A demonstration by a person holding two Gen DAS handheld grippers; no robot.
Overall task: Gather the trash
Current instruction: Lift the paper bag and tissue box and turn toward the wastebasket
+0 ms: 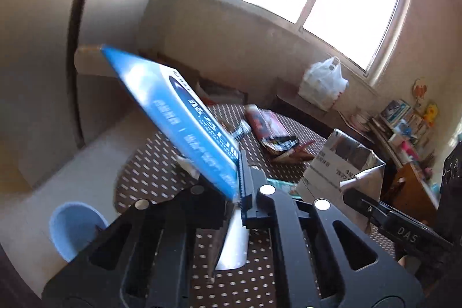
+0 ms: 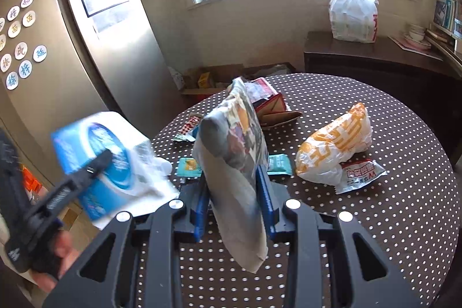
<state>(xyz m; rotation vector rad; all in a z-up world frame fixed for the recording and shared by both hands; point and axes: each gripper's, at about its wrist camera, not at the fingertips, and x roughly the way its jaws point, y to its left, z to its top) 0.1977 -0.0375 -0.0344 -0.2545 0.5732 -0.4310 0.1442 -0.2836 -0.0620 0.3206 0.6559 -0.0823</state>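
My left gripper (image 1: 234,181) is shut on a flat blue and white box (image 1: 179,117), held tilted above the table's left edge; the box also shows in the right wrist view (image 2: 115,163). My right gripper (image 2: 234,198) is shut on a crumpled grey printed bag (image 2: 236,163), held upright over the dotted table (image 2: 375,221). On the table lie a white and orange plastic bag (image 2: 335,146), a red and white wrapper (image 2: 361,172), two teal sachets (image 2: 189,167) and a red carton (image 2: 271,106).
A light blue bin (image 1: 75,227) stands on the floor left of the table. A steel fridge (image 2: 86,48) stands at left. A dark sideboard (image 2: 375,59) carries a white shopping bag (image 2: 352,13). Cardboard boxes (image 2: 208,80) sit on the floor behind the table.
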